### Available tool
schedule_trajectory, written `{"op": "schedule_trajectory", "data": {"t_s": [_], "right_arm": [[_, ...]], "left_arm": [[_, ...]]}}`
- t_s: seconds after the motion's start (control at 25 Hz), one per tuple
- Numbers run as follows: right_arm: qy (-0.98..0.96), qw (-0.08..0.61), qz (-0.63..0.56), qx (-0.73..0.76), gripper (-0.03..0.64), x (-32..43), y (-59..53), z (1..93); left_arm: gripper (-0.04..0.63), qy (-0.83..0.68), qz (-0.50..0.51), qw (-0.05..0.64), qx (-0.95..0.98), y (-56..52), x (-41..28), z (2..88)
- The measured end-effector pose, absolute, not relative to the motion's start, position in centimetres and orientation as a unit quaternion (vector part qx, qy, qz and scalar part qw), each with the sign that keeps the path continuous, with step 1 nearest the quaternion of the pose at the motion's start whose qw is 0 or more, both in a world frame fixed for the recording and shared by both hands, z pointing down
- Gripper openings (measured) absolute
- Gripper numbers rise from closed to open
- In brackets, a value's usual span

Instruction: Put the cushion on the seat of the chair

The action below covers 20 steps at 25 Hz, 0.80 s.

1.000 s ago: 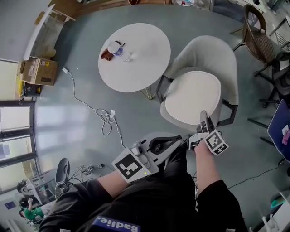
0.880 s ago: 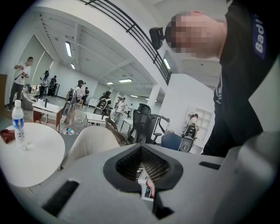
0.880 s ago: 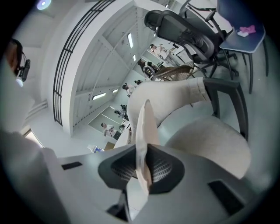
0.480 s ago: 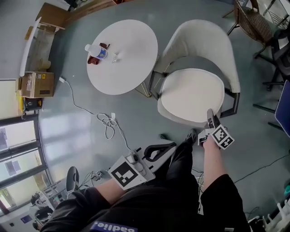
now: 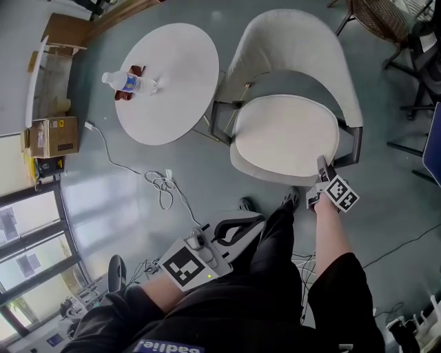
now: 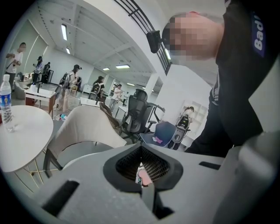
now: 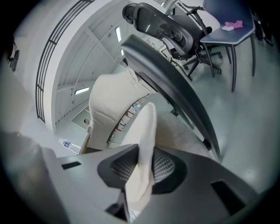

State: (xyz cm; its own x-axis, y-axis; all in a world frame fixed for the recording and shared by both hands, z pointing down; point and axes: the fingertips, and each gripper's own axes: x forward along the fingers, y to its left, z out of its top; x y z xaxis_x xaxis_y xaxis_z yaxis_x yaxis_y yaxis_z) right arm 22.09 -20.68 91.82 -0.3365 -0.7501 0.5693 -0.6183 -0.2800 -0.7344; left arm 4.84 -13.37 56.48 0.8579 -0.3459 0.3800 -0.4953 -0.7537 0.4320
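Observation:
The white oval cushion (image 5: pixel 286 134) lies spread over the seat of the beige chair (image 5: pixel 289 48), whose grey seat rim (image 5: pixel 241 164) shows under its near edge. My right gripper (image 5: pixel 321 165) is shut on the cushion's front right edge. In the right gripper view the cushion's edge (image 7: pixel 146 131) stands upright between the pads of that gripper (image 7: pixel 142 168), with the seat fabric (image 7: pixel 183 131) and black armrest (image 7: pixel 175 83) beyond. Whether the cushion rests on the seat I cannot tell. My left gripper (image 5: pixel 238 227) hangs by the person's legs, shut and empty (image 6: pixel 142 168).
A round white table (image 5: pixel 169 89) with a water bottle (image 5: pixel 131 83) stands left of the chair. A cable (image 5: pixel 162 186) trails over the floor, and a cardboard box (image 5: pixel 55 138) sits at far left. A wicker chair (image 5: pixel 386 17) and office chairs stand at right.
The right gripper has come down with the cushion toward the seat. The left gripper has sunk a little. The head view has shifted, so the table and chair sit further left.

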Motion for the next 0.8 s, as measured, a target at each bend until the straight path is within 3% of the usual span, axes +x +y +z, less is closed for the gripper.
{"op": "schedule_trajectory", "data": {"t_s": [0.36, 0.44, 0.52, 0.8], "right_arm": [[0.58, 0.044, -0.587, -0.564, 0.084, 23.1, -19.9, 96.8], [0.583, 0.026, -0.589, -0.558, 0.125, 23.0, -19.7, 97.3], [0.591, 0.005, -0.589, -0.551, 0.208, 22.7, -19.4, 97.6], [0.569, -0.038, -0.603, -0.558, 0.264, 24.4, -16.8, 97.8]], "left_arm": [[0.015, -0.223, 0.159, 0.282, 0.919, -13.3, 5.8, 58.2], [0.015, -0.226, 0.161, 0.284, 0.918, -13.2, 6.0, 58.3], [0.015, -0.226, 0.159, 0.279, 0.92, -13.3, 6.3, 58.1], [0.015, -0.236, 0.146, 0.26, 0.925, -13.3, 6.3, 55.5]]}}
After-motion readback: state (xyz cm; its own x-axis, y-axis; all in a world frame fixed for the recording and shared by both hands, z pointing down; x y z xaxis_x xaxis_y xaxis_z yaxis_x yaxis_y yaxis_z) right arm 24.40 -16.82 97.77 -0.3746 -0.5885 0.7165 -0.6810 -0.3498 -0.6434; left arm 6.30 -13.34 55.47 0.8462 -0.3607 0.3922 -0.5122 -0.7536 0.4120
